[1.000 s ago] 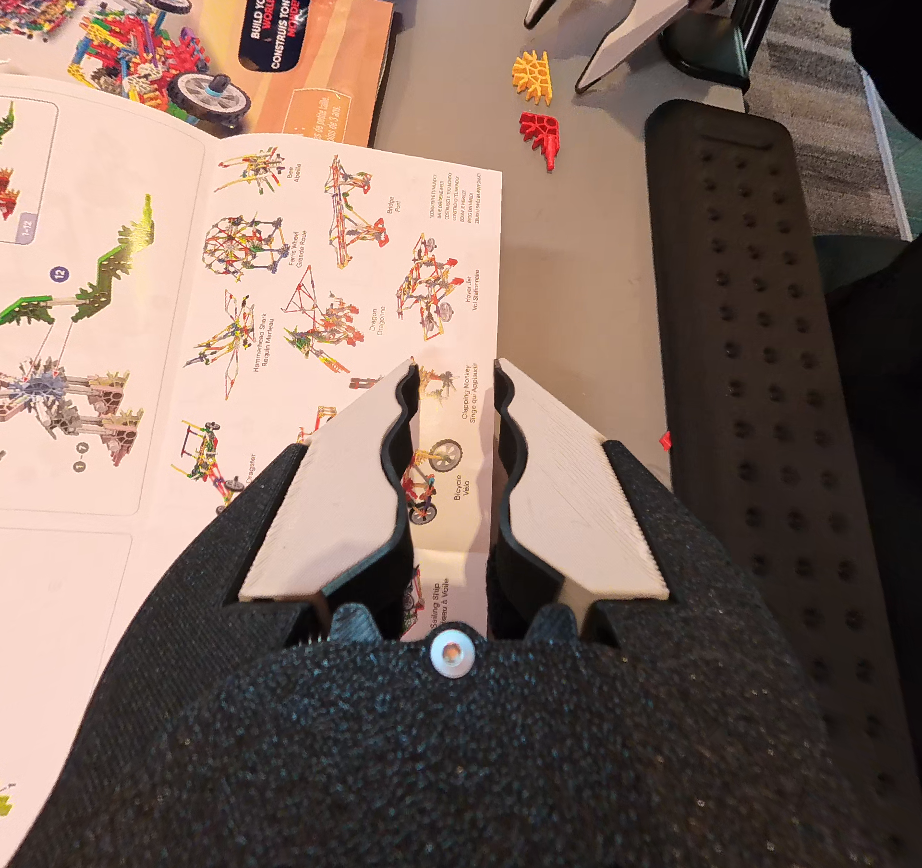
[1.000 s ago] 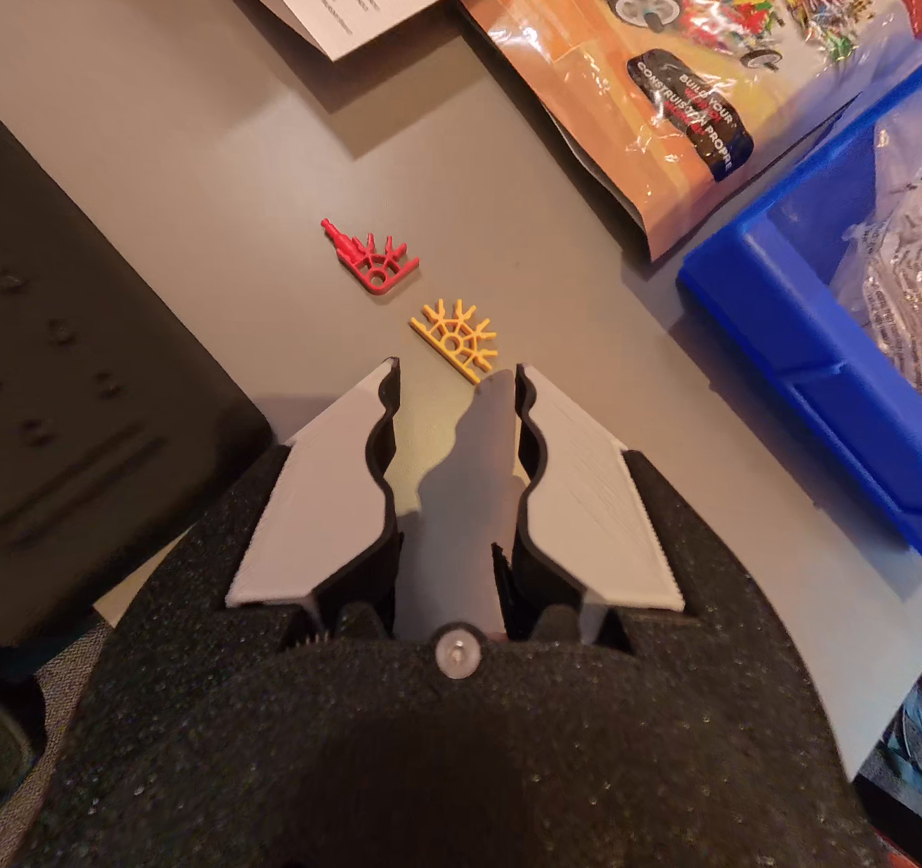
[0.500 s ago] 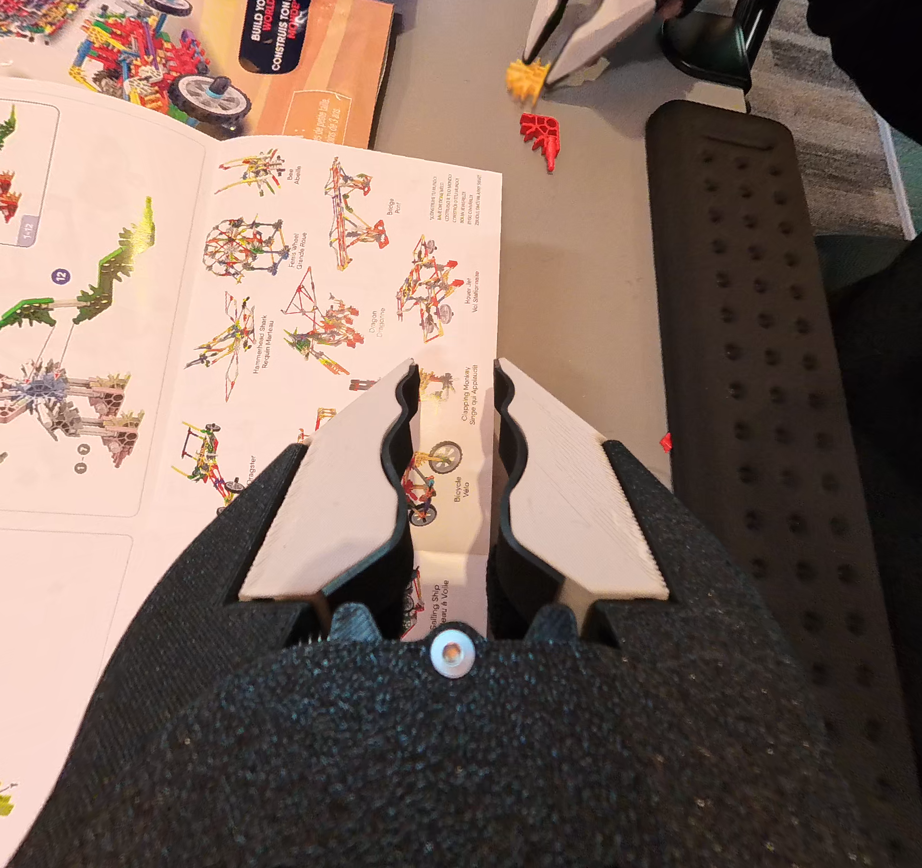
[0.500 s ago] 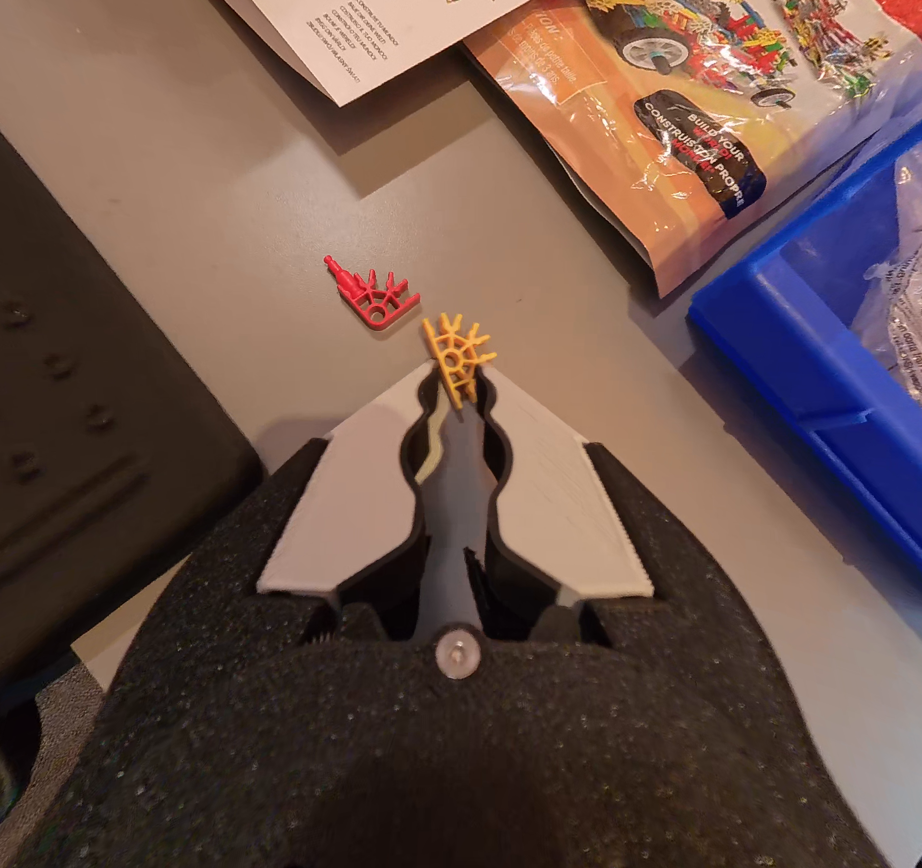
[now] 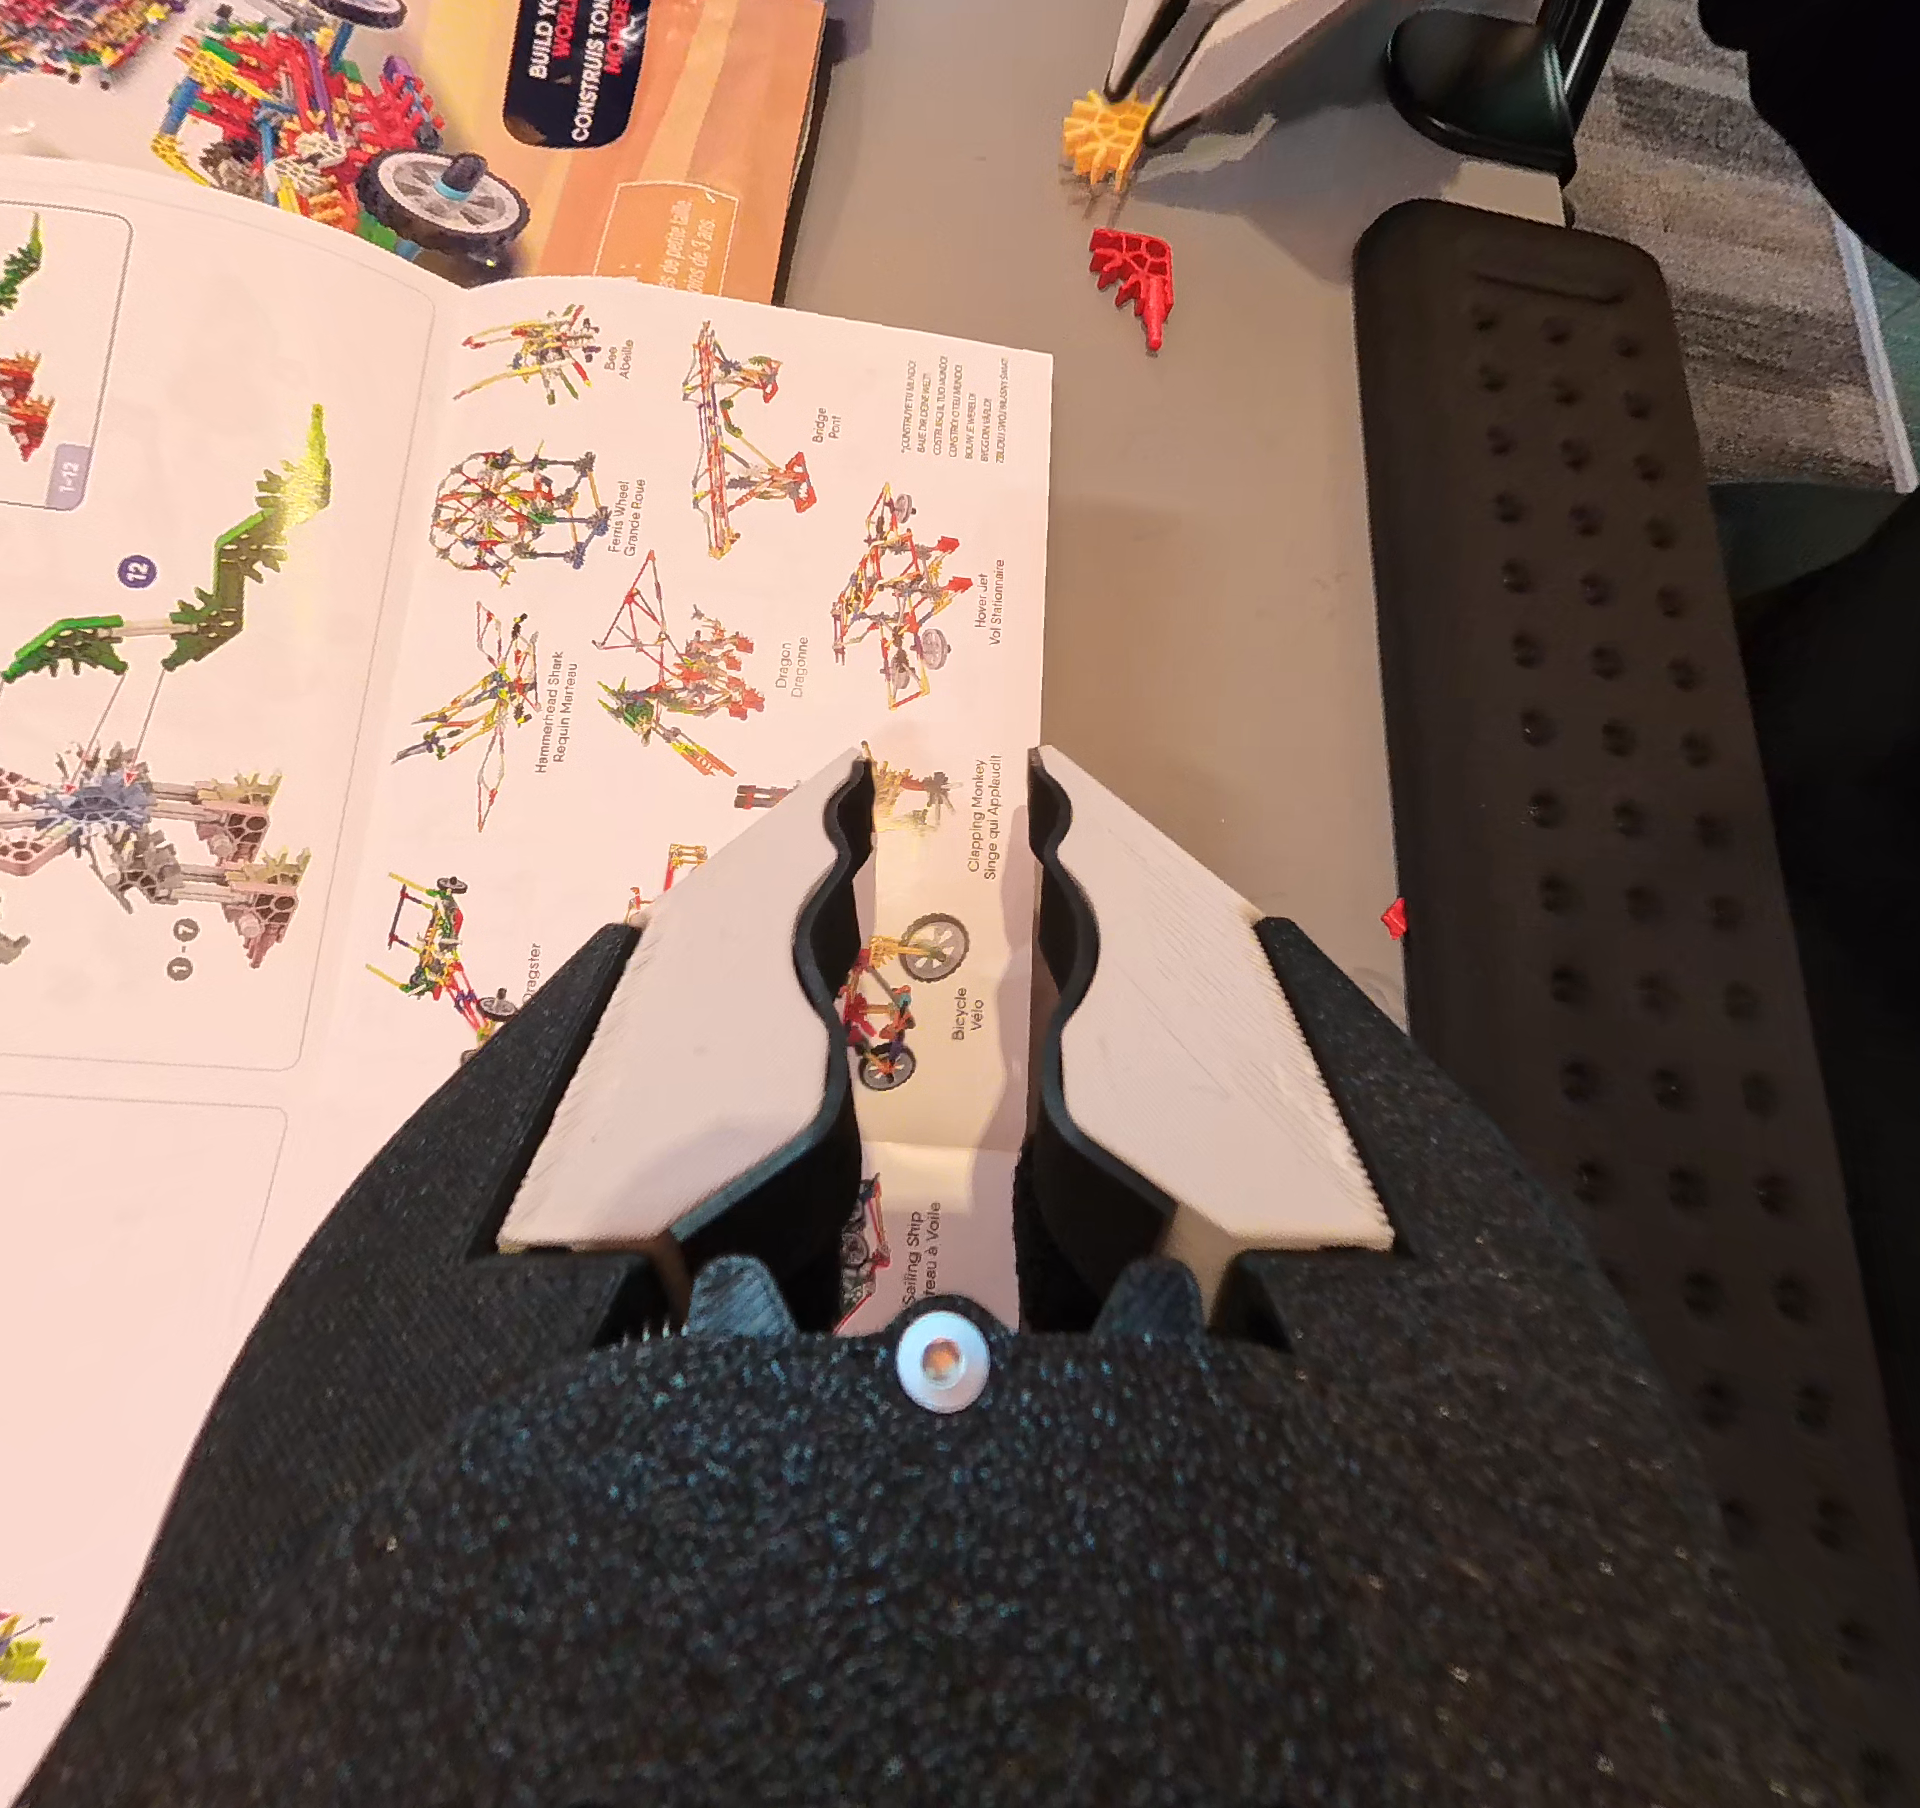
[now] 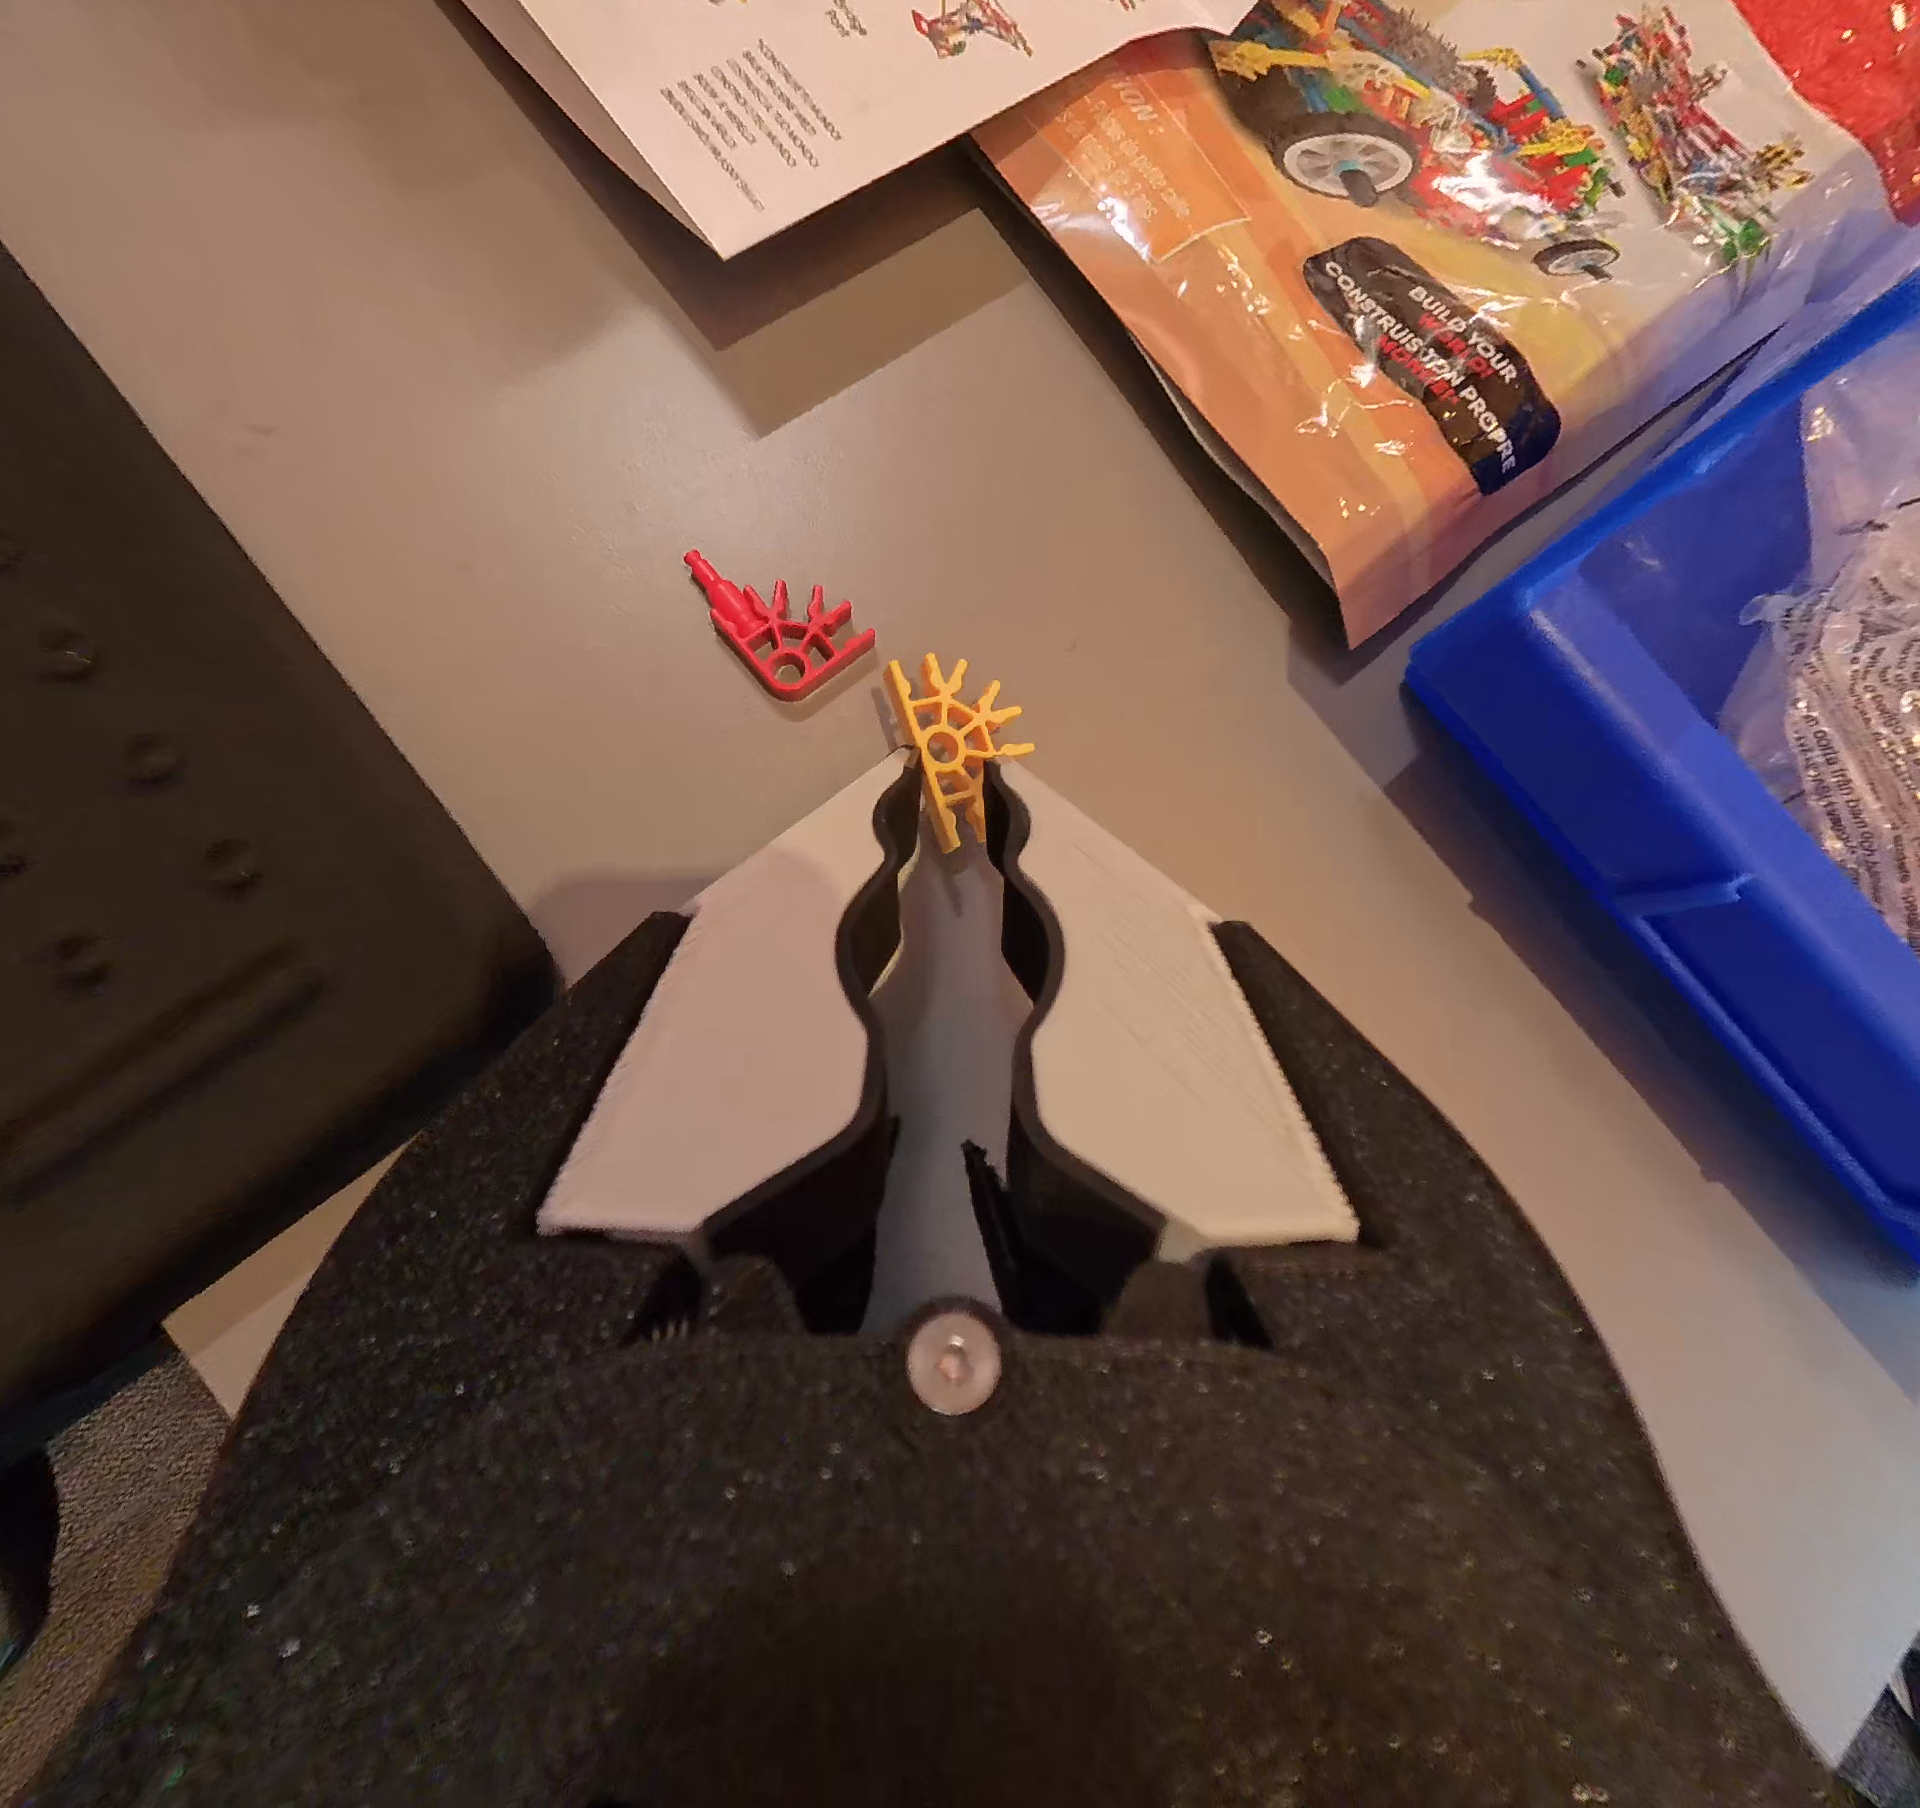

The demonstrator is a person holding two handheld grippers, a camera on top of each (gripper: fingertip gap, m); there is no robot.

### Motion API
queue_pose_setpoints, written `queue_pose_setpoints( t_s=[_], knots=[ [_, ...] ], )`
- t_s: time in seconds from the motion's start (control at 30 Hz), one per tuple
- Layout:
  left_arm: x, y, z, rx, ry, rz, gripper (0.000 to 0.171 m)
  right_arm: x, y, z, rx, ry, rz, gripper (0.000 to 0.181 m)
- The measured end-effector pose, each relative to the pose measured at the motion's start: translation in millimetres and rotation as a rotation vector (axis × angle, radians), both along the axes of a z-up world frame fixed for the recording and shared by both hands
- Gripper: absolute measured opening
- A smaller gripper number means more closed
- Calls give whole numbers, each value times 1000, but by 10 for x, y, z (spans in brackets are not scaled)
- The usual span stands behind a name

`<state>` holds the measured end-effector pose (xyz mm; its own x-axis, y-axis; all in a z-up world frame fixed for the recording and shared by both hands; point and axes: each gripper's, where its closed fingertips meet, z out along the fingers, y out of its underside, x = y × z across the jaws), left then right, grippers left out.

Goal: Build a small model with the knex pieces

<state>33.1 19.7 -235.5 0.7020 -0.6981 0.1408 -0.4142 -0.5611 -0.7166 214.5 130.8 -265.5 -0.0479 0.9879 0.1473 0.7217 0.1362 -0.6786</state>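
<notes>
The right gripper [image 6: 943, 771] pinches the yellow connector [image 6: 951, 745] at its tips; a second ago its fingers were spread and the piece lay flat on the table [image 6: 520, 387]. The red connector [image 6: 781, 631] lies just left of the tips. Farther right, a blue bin [image 6: 1621, 802] holds clear plastic bags [image 6: 1839, 719]. The left gripper [image 5: 948, 771], unmoved, hovers spread over the booklet's [image 5: 623, 563] right edge; bare table separates it from the black pad [image 5: 1621, 823].
</notes>
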Motion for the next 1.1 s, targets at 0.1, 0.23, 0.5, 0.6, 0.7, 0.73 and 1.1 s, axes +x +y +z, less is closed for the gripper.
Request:
queue_pose_setpoints(
  t_s=[0.1, 0.23, 0.5, 0.6, 0.7, 0.73, 1.1],
  knots=[
    [-16, 5, 12, 3, -1, 6, 27, -45, -34, 74, 1, 24, 19, 12],
    [-14, -5, 9, 3, 1, 4, 27, -120, -96, 135, 11, 40, 59, 11],
    [-31, -9, 8, 3, 2, 5, 27, -249, -216, 139, 31, 46, 156, 11],
    [-35, -9, 3, 2, 2, 6, 27, -275, -248, 122, 34, 39, 182, 11],
    [-36, -8, -2, 0, 2, 6, 27, -286, -271, 101, 37, 31, 205, 11],
    [-35, -8, -3, 0, 3, 6, 27, -289, -282, 93, 36, 28, 214, 11],
    [-21, -3, -28, -8, 3, 1, 27, -278, -326, 3, 40, -11, 252, 11]
  ],
)
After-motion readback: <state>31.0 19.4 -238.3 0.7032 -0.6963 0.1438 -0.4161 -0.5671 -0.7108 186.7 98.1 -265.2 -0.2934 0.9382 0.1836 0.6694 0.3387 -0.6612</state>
